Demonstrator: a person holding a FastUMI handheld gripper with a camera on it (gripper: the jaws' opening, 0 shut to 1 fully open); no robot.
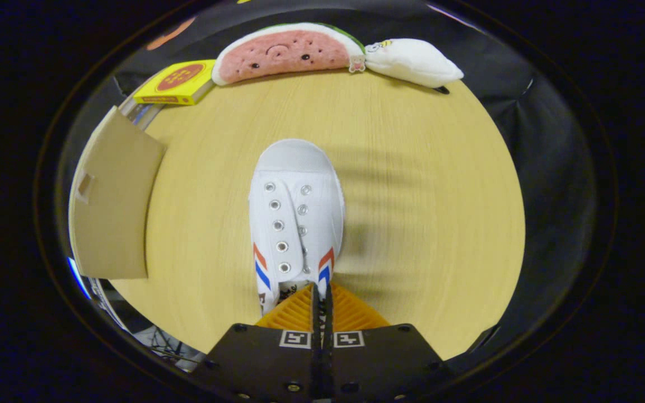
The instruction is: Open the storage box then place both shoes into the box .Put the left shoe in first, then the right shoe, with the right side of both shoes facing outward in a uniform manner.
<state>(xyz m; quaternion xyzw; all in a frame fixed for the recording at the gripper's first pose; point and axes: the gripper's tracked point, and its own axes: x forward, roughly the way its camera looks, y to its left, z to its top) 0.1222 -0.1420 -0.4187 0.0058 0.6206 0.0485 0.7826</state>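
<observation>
A white canvas shoe (296,215) with red and blue stripes on its sides and empty lace eyelets points toe-away on the round wooden table (423,224). My gripper (320,305) sits at the shoe's heel end. Its orange fingers (291,313) are pressed almost together, with the heel rim pinched between them. The rear of the shoe is hidden under the fingers. A soft shadow lies on the table just right of the shoe. The storage box's beige cardboard panel (111,207), with a small cut-out notch, stands left of the shoe at the table's edge.
Beyond the shoe, at the table's far edge, lie a watermelon-slice plush (286,53), a white plush (414,62) and a flat yellow box (178,83). Bare wood extends to the right of the shoe.
</observation>
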